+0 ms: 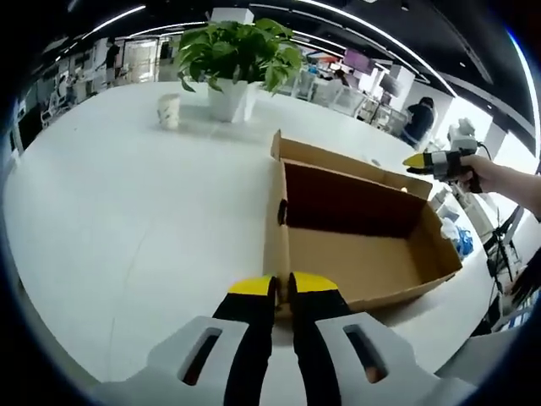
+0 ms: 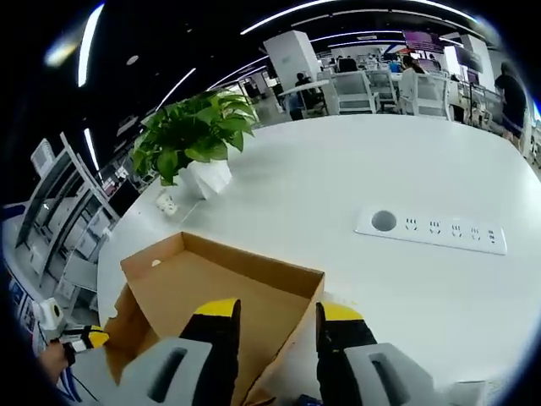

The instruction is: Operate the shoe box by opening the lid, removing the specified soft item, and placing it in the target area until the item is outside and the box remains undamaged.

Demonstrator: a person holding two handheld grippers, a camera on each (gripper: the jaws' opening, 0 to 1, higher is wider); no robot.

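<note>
A white table carries an open cardboard shoe box, lid off, its brown inside bare as far as visible. A potted plant stands on the far side, a paper cup to its left. A white socket strip lies to the right. The left gripper, jaws nearly together, sits at the box's near wall. The right gripper, jaws apart, straddles a box corner.

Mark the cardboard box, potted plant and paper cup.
cardboard box (image 1: 363, 262): left gripper view, bare inside floor.
potted plant (image 1: 237, 51): left gripper view, its leaves.
paper cup (image 1: 169, 111): left gripper view, side wall.
</note>
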